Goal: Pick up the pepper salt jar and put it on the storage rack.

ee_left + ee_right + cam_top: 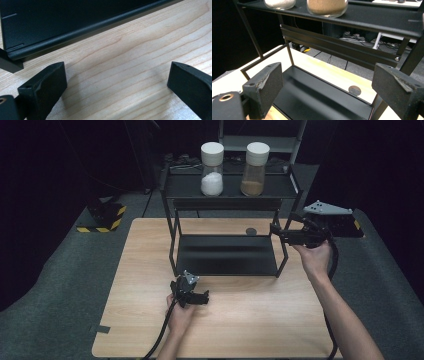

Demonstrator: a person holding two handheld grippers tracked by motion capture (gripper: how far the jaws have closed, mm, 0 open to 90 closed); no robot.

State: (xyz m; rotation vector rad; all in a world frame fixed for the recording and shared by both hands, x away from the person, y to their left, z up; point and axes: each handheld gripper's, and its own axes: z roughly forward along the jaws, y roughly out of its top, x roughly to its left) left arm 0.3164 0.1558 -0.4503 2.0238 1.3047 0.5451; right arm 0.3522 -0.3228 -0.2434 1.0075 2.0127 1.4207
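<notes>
A black two-tier shelf (pixel 186 188) stands at the back of the wooden table (pixel 250 320). On its top tier are a jar of white powder (pixel 212 170) (pixel 279 3) and a jar of brown powder (pixel 255 170) (pixel 327 6), both with white lids. My left gripper (pixel 200 296) (pixel 116 75) rests low over the table just in front of the shelf's lower tray (pixel 225 255) (pixel 50 22), open and empty. My right gripper (pixel 275 231) (pixel 327 80) hovers at the shelf's right side, pointing in over the lower tray (pixel 312 95), jaws wide apart with nothing between them.
A small dark round disc (pixel 251 231) (pixel 354 90) lies on the table behind the lower tray. A yellow-and-black striped block (pixel 105 217) sits on the floor at the back left. A strip of dark tape (pixel 102 329) marks the table's front left edge.
</notes>
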